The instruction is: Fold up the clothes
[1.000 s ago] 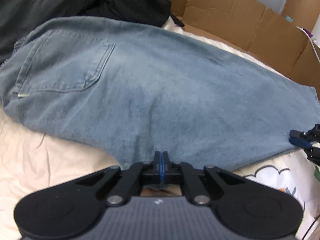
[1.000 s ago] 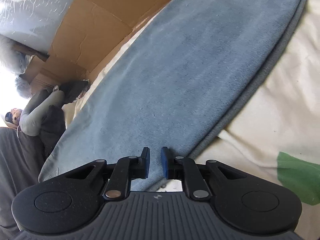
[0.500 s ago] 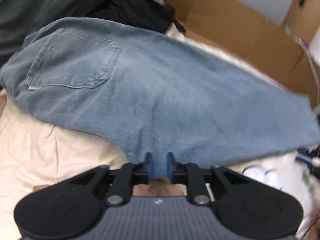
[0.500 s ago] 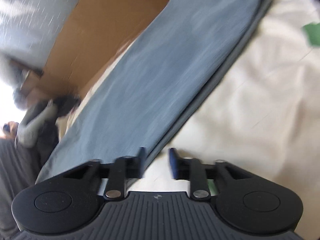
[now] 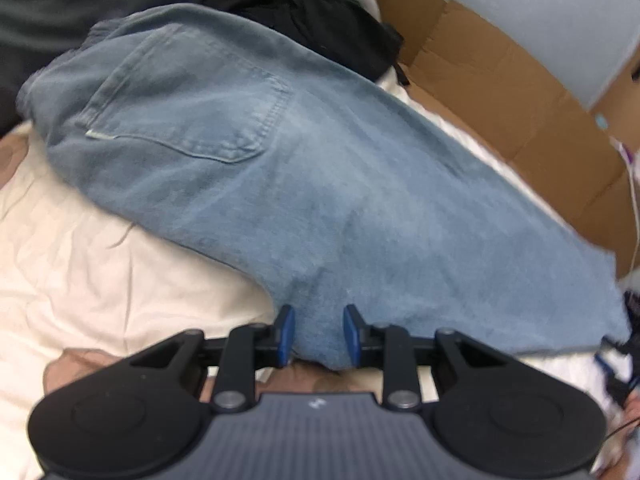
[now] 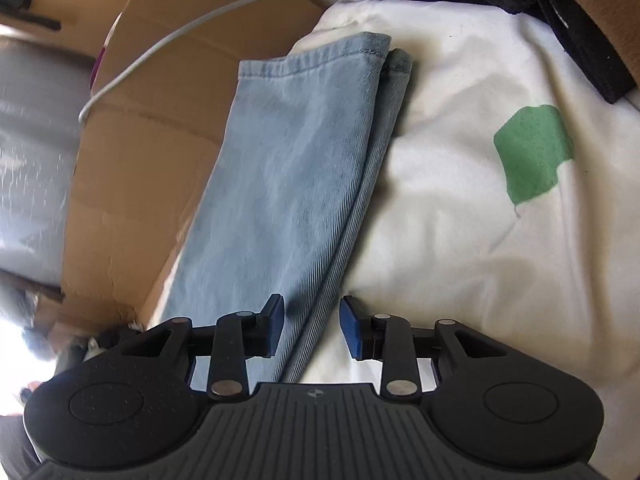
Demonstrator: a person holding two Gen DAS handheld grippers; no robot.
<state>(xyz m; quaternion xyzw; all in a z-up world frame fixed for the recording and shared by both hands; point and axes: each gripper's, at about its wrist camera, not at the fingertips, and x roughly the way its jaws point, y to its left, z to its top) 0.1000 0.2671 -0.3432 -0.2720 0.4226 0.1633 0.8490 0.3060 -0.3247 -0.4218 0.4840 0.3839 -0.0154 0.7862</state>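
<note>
The left hand-held gripper (image 5: 315,334) has its jaws parted, with the near edge of the jeans (image 5: 304,184) lying between the 2 blue pads; the pads stand clear of the denim on both sides, so nothing is pinched. The right hand-held gripper (image 6: 311,328) is spread apart too, straddling the long folded edge of the jeans (image 6: 288,184), with the left pad over the denim and the right pad over the white bedsheet (image 6: 460,208).

The jeans lie flat on the bed, folded lengthwise so 1 leg rests on the other. From the left hand-held gripper they spread away and to both sides, the back pocket (image 5: 188,108) up and left, the legs running off to the right. The left hand-held gripper points across the jeans; the right one points along the legs towards the hems.

Only the left view shows the waist end, with dark clothes (image 5: 320,12) beyond it. Only the right view shows the 2 stacked hems (image 6: 360,50), a green patch (image 6: 532,152) on the sheet right of the jeans, and a white cable (image 6: 180,32) over the cardboard (image 6: 132,184). Cardboard (image 5: 520,92) borders the far side of the jeans in the left view as well.
</note>
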